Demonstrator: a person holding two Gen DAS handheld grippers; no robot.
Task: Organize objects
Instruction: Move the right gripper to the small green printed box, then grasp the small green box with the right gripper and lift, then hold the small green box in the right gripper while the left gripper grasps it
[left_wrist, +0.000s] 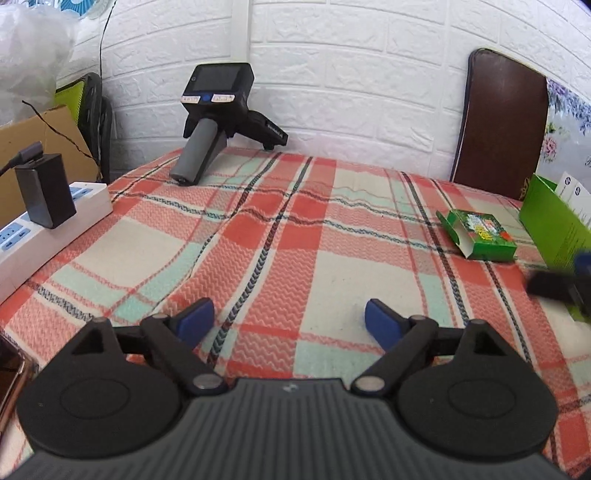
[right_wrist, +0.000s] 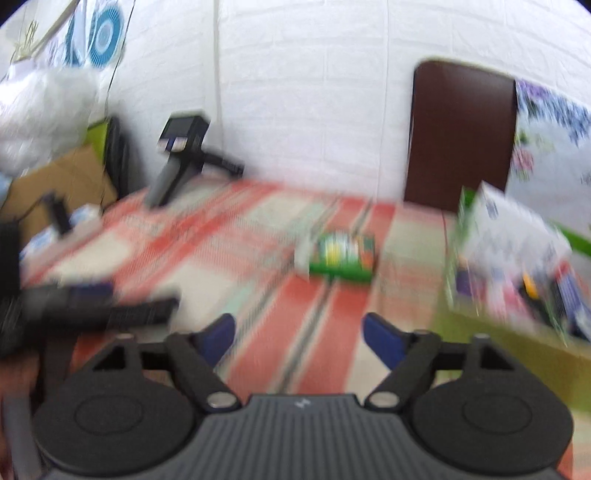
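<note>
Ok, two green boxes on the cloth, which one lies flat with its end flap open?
The small green carton lying alone on the plaid cloth; the big green box at the right edge stands upright, holding items.

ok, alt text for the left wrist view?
The left gripper hangs open and empty above a plaid tablecloth. A small green box lies far right; a spare handheld gripper stands by the white brick wall.

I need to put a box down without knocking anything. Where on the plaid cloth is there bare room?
The middle of the plaid cloth is bare, between the power strip, the handheld device at the back and the small green carton. The right edge is crowded by the green box.
</note>
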